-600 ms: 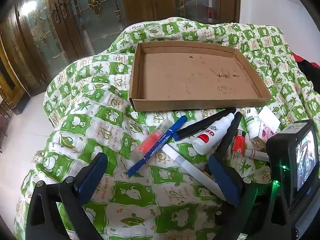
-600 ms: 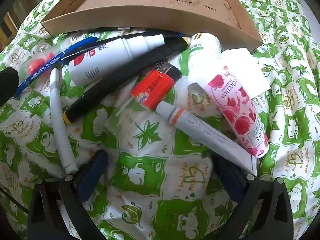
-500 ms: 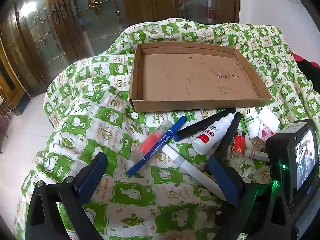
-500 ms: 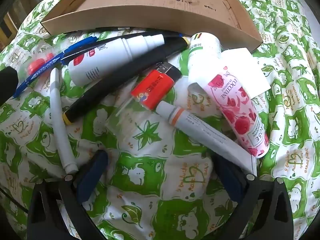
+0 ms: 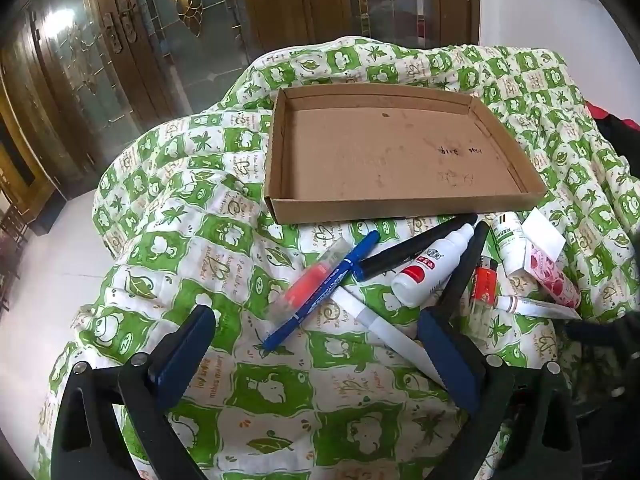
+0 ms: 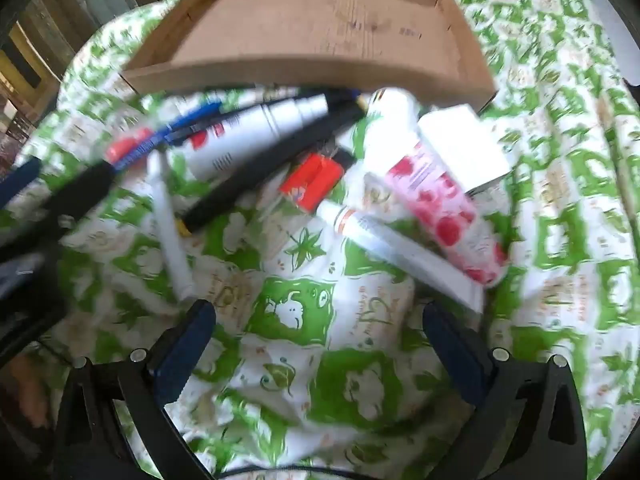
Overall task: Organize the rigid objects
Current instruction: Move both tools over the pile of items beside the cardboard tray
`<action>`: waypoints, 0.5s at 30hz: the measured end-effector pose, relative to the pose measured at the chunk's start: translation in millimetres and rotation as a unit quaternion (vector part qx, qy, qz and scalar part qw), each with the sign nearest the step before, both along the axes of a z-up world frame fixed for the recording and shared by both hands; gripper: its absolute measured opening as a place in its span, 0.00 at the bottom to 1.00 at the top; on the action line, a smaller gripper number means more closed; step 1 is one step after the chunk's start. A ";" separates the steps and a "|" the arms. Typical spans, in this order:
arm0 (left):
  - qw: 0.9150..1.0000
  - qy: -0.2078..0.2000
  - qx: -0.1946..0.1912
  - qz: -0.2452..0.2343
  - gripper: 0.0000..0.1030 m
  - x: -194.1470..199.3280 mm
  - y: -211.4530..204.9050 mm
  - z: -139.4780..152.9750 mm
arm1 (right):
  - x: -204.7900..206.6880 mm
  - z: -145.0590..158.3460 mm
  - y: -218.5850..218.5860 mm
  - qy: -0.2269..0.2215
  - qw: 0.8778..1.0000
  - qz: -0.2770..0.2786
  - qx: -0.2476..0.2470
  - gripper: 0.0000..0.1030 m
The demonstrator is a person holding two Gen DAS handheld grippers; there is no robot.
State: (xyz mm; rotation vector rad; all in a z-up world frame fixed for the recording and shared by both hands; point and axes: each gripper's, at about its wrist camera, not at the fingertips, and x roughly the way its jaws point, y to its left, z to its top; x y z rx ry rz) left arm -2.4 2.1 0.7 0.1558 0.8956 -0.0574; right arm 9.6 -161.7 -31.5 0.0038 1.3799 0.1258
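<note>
An empty cardboard tray point(image 5: 400, 208) lies on a green-and-white quilt; it also shows in the right wrist view point(image 6: 304, 68). In front of it lies a pile: a blue pen point(image 5: 320, 290), a white pen point(image 5: 384, 330), black markers point(image 5: 412, 250), a white bottle with a red label point(image 5: 428, 272), a red lighter point(image 5: 484, 280), a pink rose tube point(image 6: 440, 204) and a white tube point(image 6: 396, 240). My left gripper point(image 5: 316, 354) is open and empty, just short of the pens. My right gripper point(image 6: 318, 344) is open and empty, above the quilt near the tubes.
The quilt point(image 5: 192, 200) covers a raised surface that falls away at the left to a pale floor. Wooden doors with glass panes point(image 5: 160, 32) stand behind. A white card point(image 5: 544, 236) lies at the pile's right. The left gripper's body shows at the left of the right wrist view point(image 6: 48, 216).
My right gripper has pulled back and up from the pile; its view is now blurred and the tray looks farther away. It has left the left wrist view's right side. The objects have not moved.
</note>
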 end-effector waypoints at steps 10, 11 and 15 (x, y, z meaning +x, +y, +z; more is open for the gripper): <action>0.999 0.008 -0.036 0.000 0.99 -0.3 1.8 3.2 | -0.2 88.6 -69.4 -0.095 0.993 -0.067 0.024 1.00; 0.999 0.010 -0.043 0.003 0.99 0.1 2.9 3.2 | 1.7 89.4 -69.2 -0.099 0.992 -0.070 0.022 1.00; 0.999 0.016 -0.048 0.010 0.99 1.2 3.4 1.0 | -3.2 103.4 -86.9 -0.094 0.992 -0.084 0.032 1.00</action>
